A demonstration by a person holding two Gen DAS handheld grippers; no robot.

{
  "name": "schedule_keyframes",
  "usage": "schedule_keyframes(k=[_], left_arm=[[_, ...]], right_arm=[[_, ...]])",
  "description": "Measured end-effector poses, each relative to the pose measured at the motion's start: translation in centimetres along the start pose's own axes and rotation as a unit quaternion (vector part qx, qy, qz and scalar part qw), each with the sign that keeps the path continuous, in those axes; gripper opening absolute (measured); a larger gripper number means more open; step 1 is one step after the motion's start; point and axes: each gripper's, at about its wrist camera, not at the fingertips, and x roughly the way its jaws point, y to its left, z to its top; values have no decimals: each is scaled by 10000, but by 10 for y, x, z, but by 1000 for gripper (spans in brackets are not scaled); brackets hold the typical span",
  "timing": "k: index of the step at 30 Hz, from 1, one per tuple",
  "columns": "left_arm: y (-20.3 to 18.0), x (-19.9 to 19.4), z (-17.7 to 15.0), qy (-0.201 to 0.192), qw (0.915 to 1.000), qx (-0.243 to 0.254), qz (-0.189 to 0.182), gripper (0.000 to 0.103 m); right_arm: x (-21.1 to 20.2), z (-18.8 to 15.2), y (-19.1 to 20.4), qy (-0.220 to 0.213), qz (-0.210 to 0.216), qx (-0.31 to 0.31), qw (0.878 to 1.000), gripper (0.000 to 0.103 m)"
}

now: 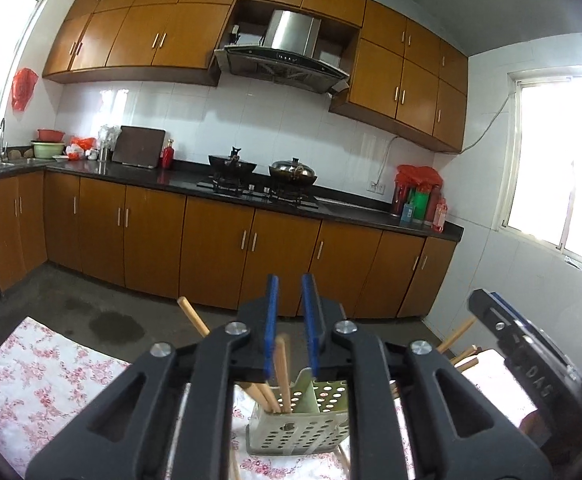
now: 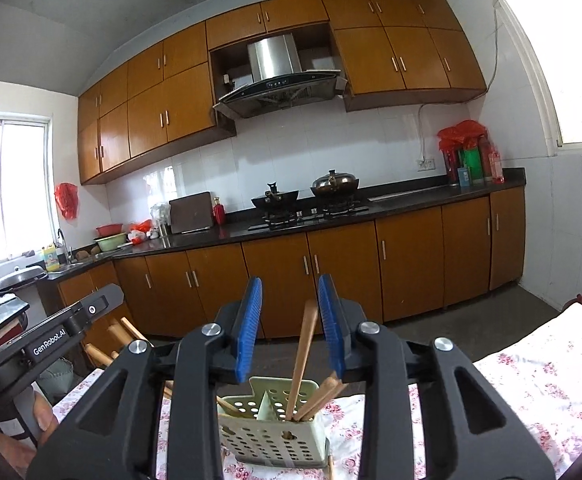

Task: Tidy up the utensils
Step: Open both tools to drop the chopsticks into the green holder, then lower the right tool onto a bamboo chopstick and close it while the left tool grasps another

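Note:
A pale green perforated utensil holder (image 1: 303,428) stands on the floral tablecloth (image 1: 31,384), with a divider and several wooden chopsticks (image 1: 281,376) leaning in it. My left gripper (image 1: 291,316) hovers just above it, jaws slightly apart and empty, one chopstick rising between the blue pads. In the right wrist view the same holder (image 2: 275,432) sits below my right gripper (image 2: 291,320), which is open; a chopstick (image 2: 305,356) stands between its pads without being pinched. The right gripper's body also shows in the left wrist view (image 1: 519,332).
Wooden chair-back posts (image 1: 457,336) stand beside the table's edge. Beyond the table is grey floor (image 1: 103,316), then brown kitchen cabinets (image 1: 219,240) under a dark counter with two woks on the stove (image 1: 267,172).

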Motion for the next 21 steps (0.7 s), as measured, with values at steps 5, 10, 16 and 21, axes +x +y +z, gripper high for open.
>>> schedule_keyframes(k=[5, 10, 16, 21], left_arm=[[8, -37, 0, -83, 9999, -70, -19, 27], [27, -75, -30, 284, 9991, -6, 325, 41], [63, -67, -124, 1875, 9796, -123, 716, 40], [67, -59, -177, 2593, 9640, -171, 566, 37]], right_arm=[[-32, 10, -6, 16, -116, 23, 9999, 33], [-57, -23, -24, 701, -414, -157, 9966, 41], [-26, -137, -45, 3002, -178, -190, 9535, 22], [-19, -194, -36, 3759, 21, -174, 9265, 21]])
